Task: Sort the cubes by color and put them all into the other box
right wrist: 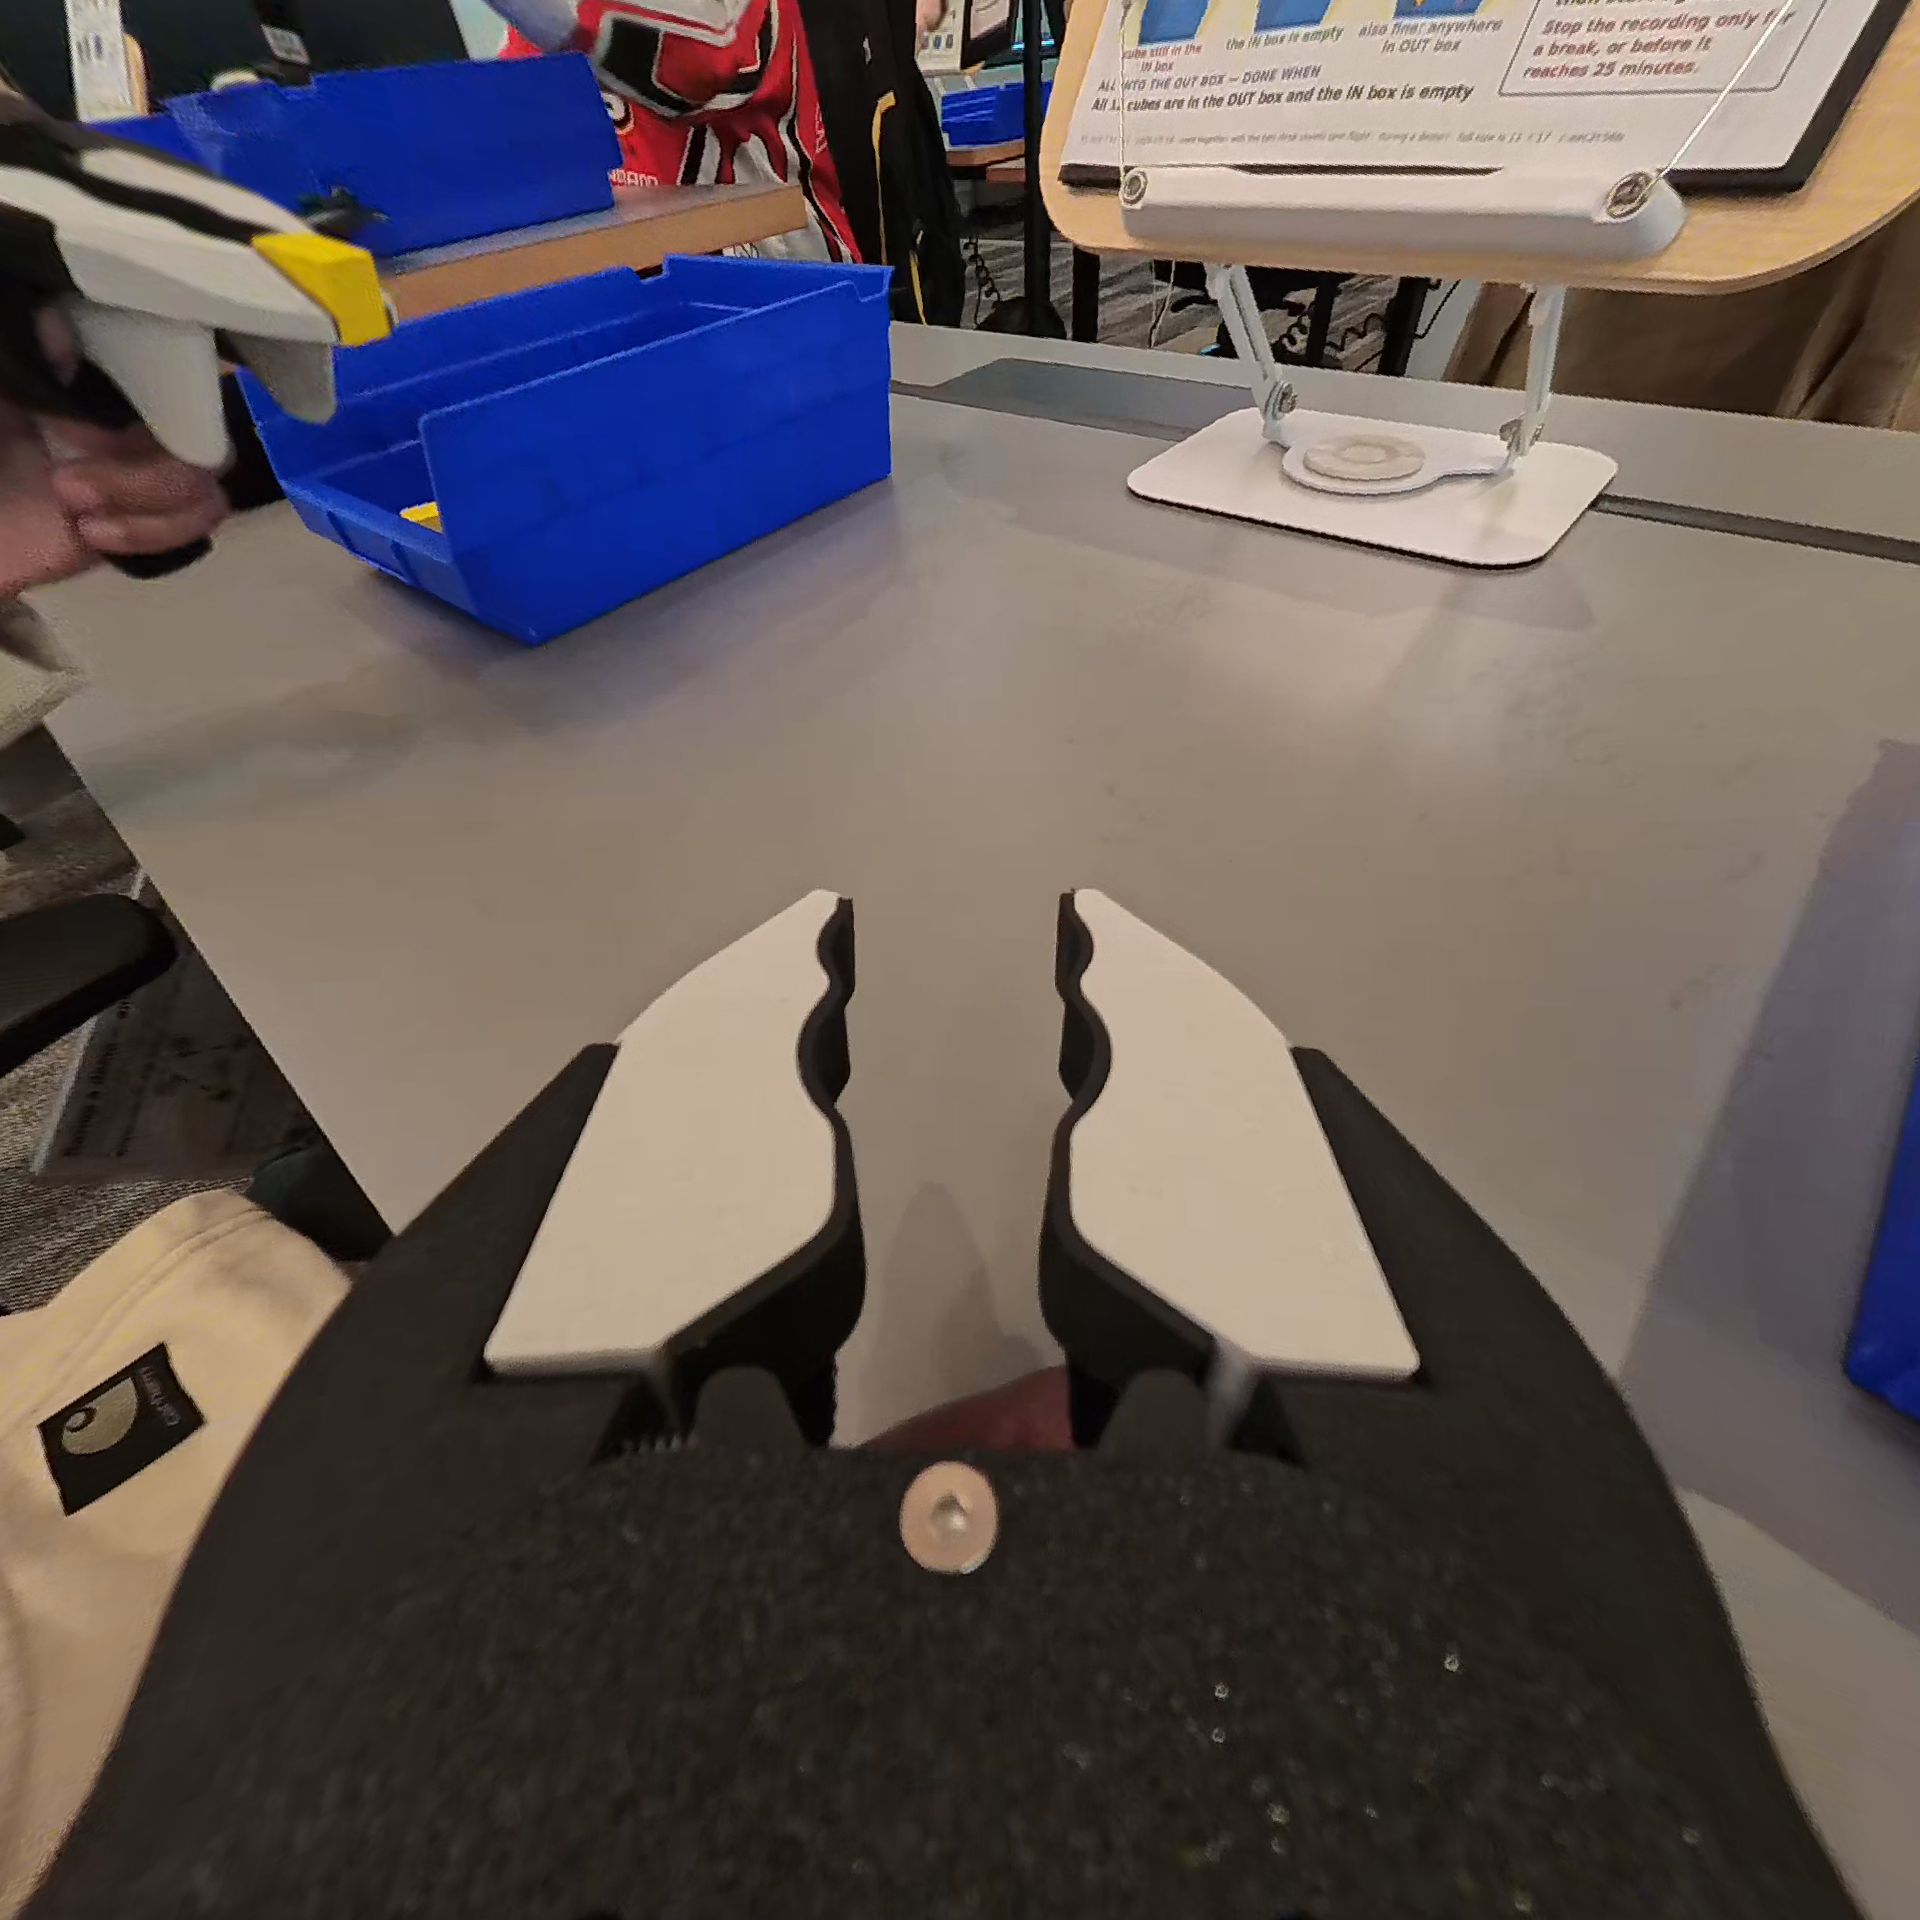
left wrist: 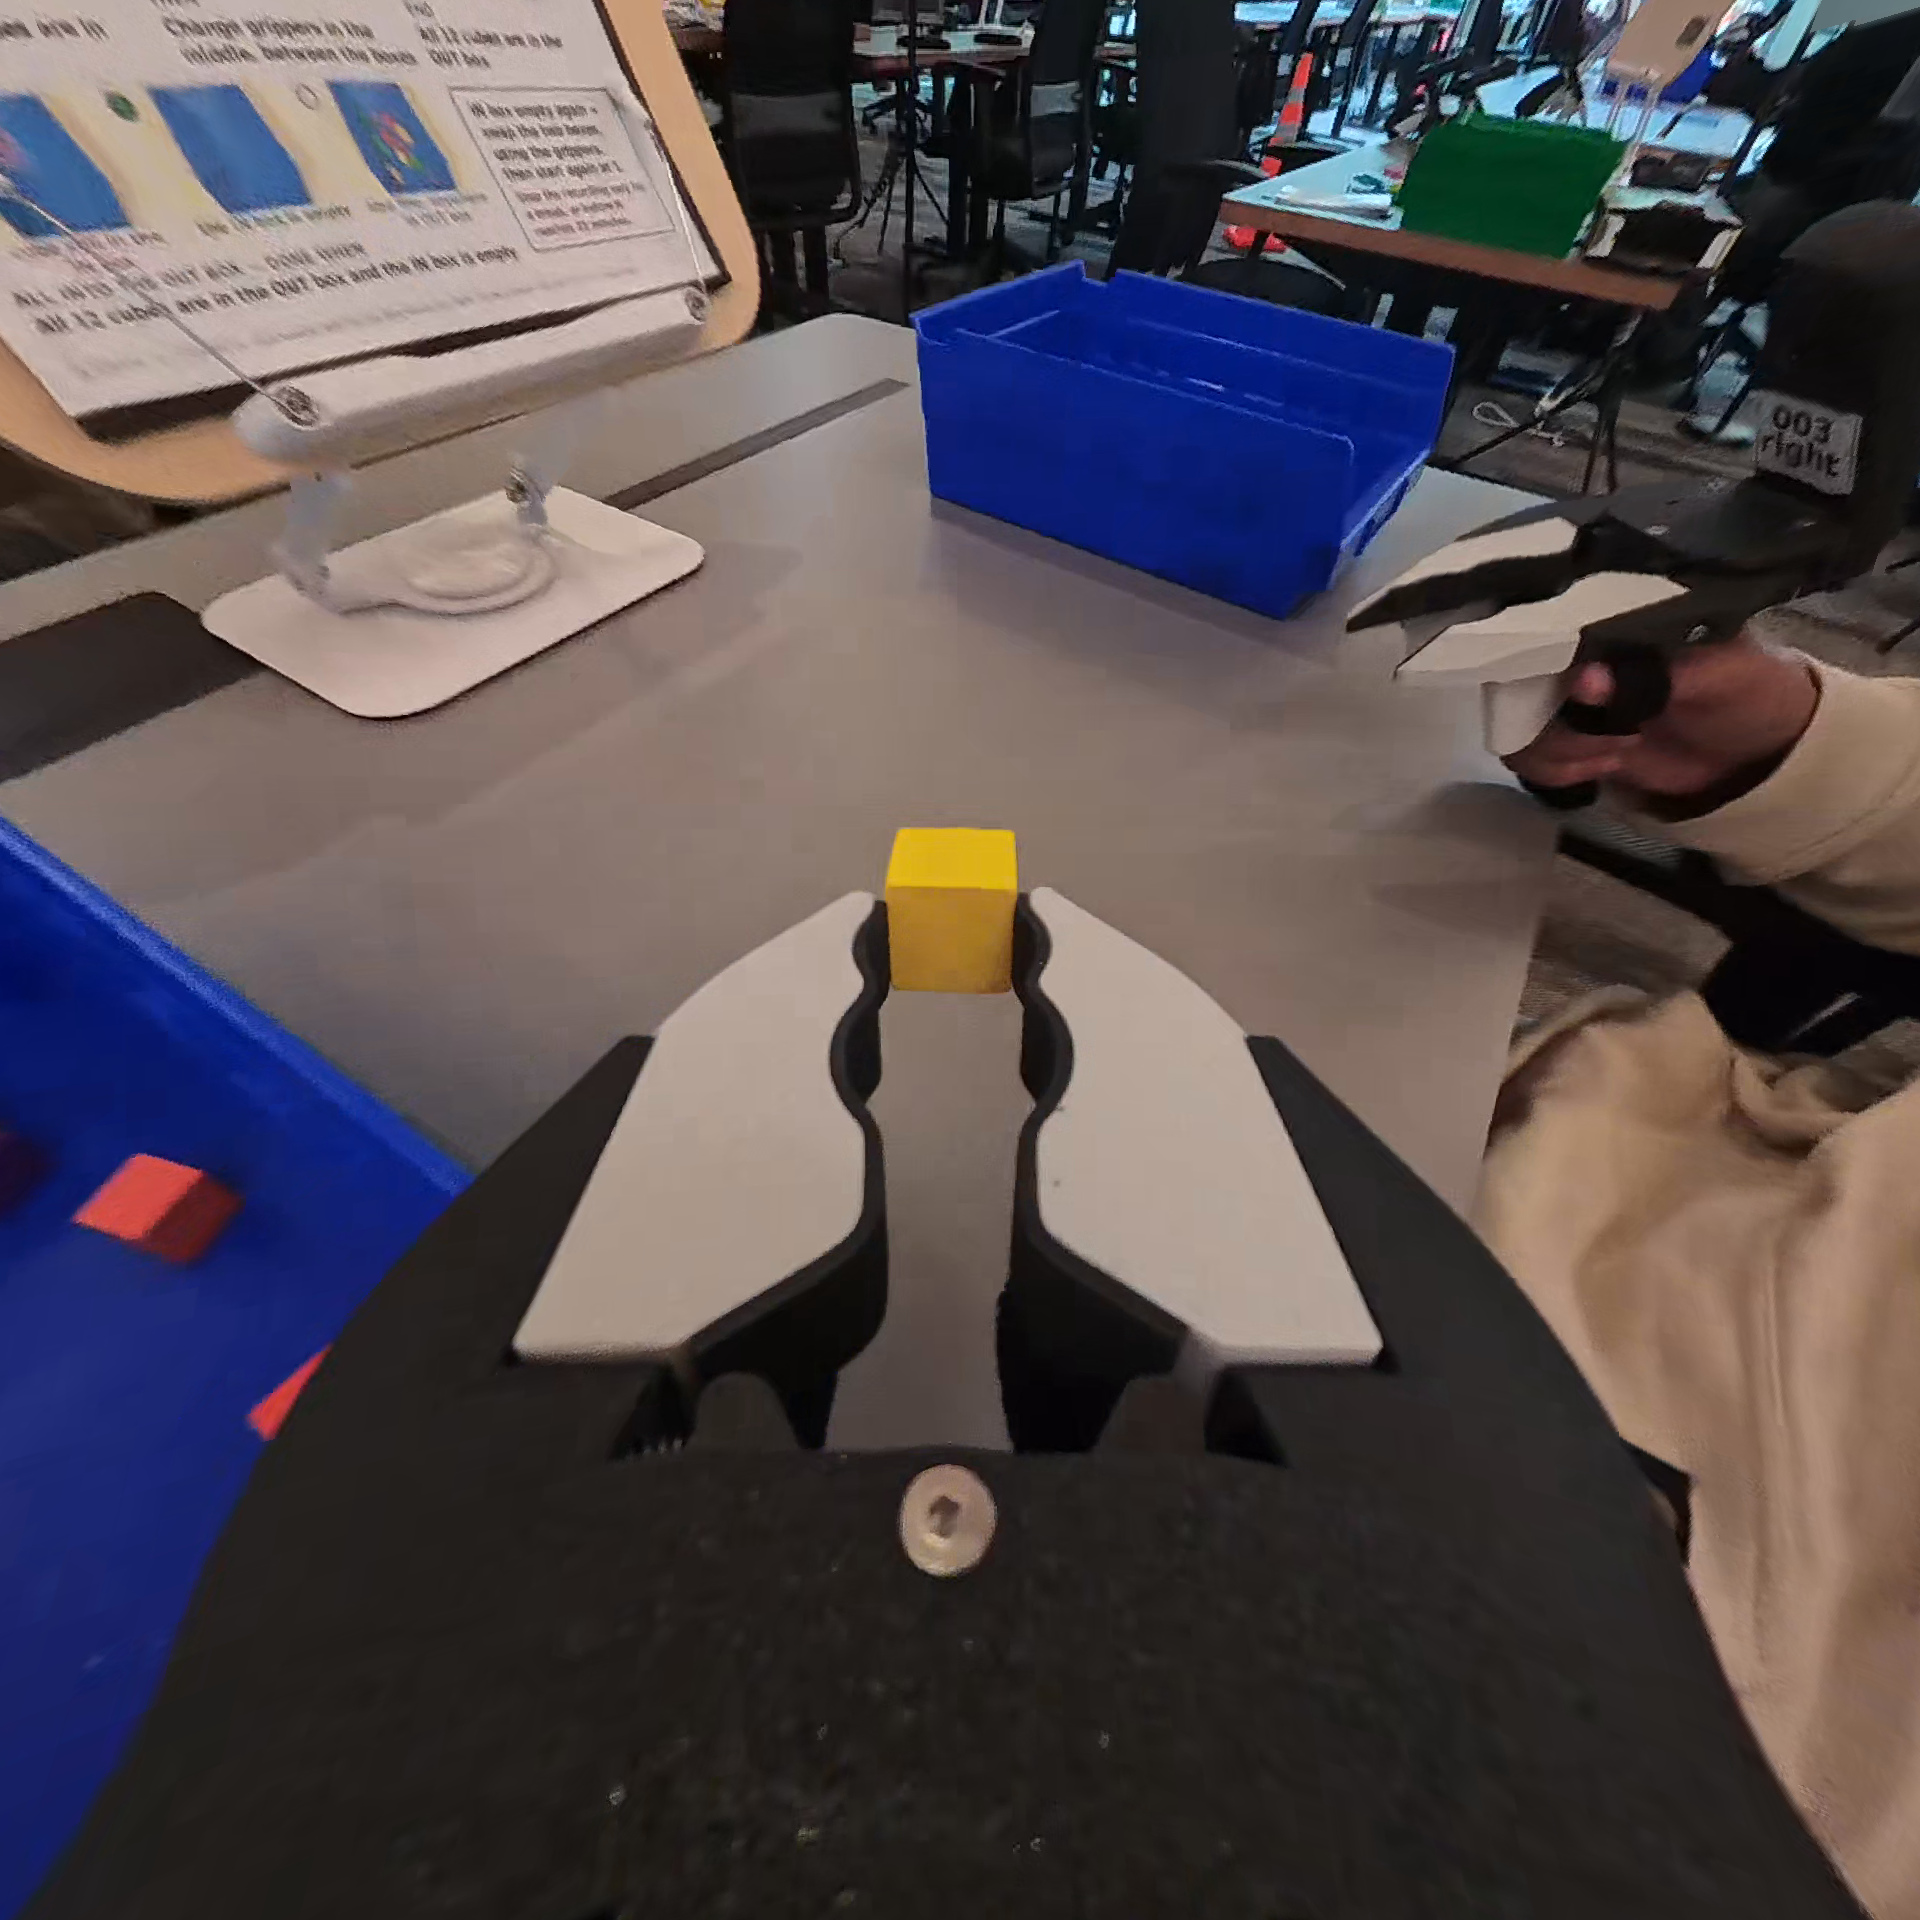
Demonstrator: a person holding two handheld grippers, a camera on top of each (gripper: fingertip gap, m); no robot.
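Currently the left gripper [left wrist: 951, 925] pinches a yellow cube [left wrist: 951, 909] at its fingertips above the desk [left wrist: 1039, 707], between the two boxes, while the right gripper [right wrist: 956, 914] hangs open and empty; so shallow a hold risks the cube slipping before the far box [left wrist: 1174, 436].

We see a grey surface [right wrist: 1143, 727] carrying a white tablet-style stand [right wrist: 1371, 488], our landmark here. Propped on the stand, a printed instruction sheet [left wrist: 312, 187] sits against a rounded wooden backing board [right wrist: 1455, 249]. A dark strip [left wrist: 758, 442] runs across the surface just beside the stand's base. Well behind the stand we make out office chairs [left wrist: 800, 156], an orange traffic cone [left wrist: 1288, 104] and a wooden table bearing a green bin [left wrist: 1507, 182]. A cream garment [left wrist: 1714, 1351] lies nearer us than the stand.
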